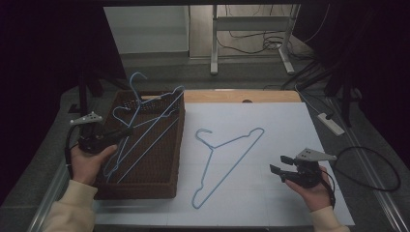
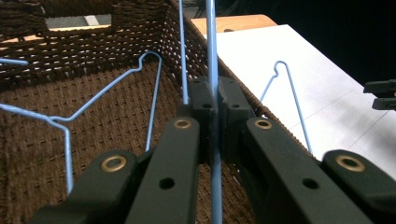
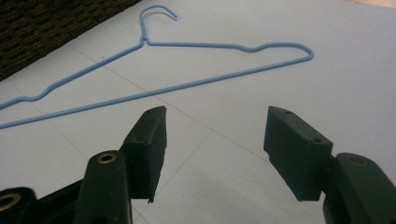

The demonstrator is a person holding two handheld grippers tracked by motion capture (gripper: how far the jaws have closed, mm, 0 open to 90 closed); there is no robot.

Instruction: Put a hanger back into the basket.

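A white table top (image 1: 270, 116) is seen under the whole work area, with a brown woven basket (image 1: 159, 186) set on its left part. Several blue wire hangers are held inside the basket, some leaning against its far wall. One of these, the gripped hanger (image 1: 145, 133), is pinched on its wire by the left gripper (image 1: 126, 131), whose jaws are pressed together over the basket's left side. A loose hanger (image 1: 227, 162) is laid flat on the white surface between the basket and the right gripper (image 1: 280, 164), whose jaws are spread with nothing between them
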